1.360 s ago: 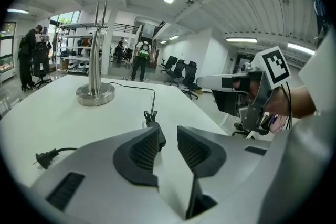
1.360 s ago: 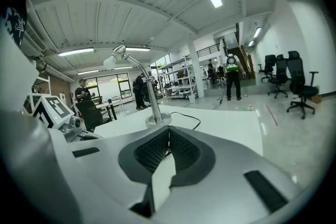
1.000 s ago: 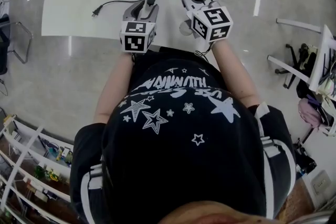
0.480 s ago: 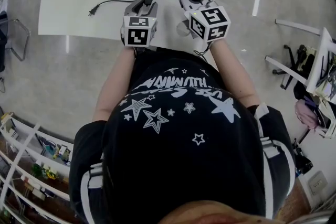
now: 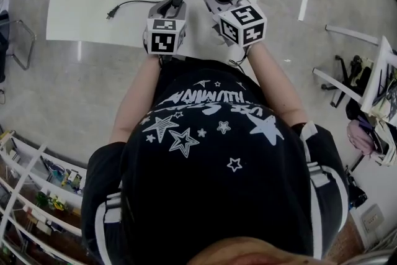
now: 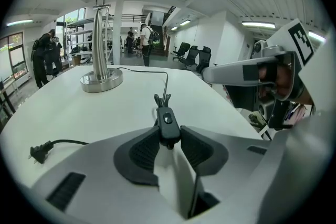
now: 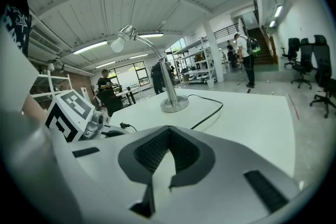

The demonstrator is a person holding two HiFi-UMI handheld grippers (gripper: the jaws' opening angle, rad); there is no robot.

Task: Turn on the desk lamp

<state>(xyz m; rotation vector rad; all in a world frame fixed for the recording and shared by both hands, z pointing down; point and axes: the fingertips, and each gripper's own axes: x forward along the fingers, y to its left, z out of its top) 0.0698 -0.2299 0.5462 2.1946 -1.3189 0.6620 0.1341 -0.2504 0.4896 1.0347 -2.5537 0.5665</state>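
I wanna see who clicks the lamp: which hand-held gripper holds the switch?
The left hand-held gripper: its jaws have just been closing and pinch the small black cord switch. The right hand-held gripper has jaws together on nothing.

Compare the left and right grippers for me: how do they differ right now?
The left gripper has the cord switch clamped between its pads; the right gripper holds nothing. The left gripper's jaws have just been closing and stand apart by the switch's width; the right gripper's jaws meet at their tips. Both point across the white table toward the lamp base.
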